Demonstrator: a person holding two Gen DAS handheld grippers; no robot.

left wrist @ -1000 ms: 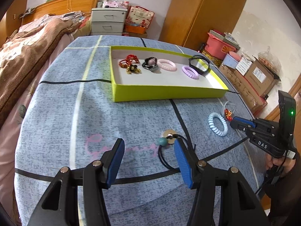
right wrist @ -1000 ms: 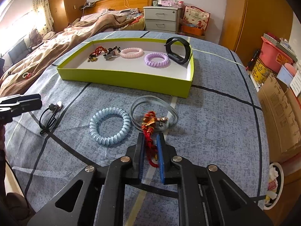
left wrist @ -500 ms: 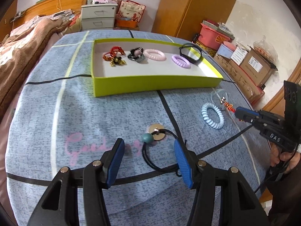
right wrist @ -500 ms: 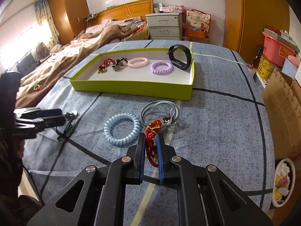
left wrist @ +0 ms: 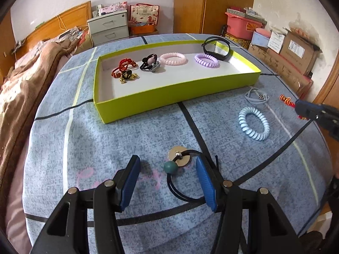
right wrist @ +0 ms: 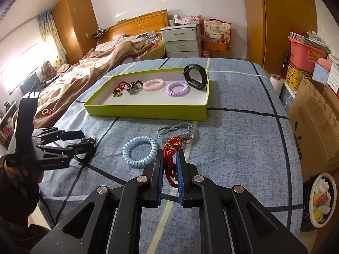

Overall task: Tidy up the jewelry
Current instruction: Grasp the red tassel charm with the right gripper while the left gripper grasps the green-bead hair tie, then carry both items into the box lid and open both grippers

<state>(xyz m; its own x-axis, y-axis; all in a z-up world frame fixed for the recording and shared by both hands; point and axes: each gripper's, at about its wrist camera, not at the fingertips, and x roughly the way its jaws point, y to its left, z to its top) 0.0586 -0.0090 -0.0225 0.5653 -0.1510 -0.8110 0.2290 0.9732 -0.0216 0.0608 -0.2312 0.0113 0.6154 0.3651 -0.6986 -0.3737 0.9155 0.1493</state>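
Right gripper [right wrist: 170, 162] clamping red cord bracelet [right wrist: 172, 148], lower loop hidden, left gripper [left wrist: 167, 166] spread wide.

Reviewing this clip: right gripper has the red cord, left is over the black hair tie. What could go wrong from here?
1. The red braided bracelet is pinched only at its loop by the right gripper; its charm end lies close to the grey cord and might snag and drag it.
2. The left gripper stands open around the black hair tie; closing there may catch only the green bead, which could slip out.
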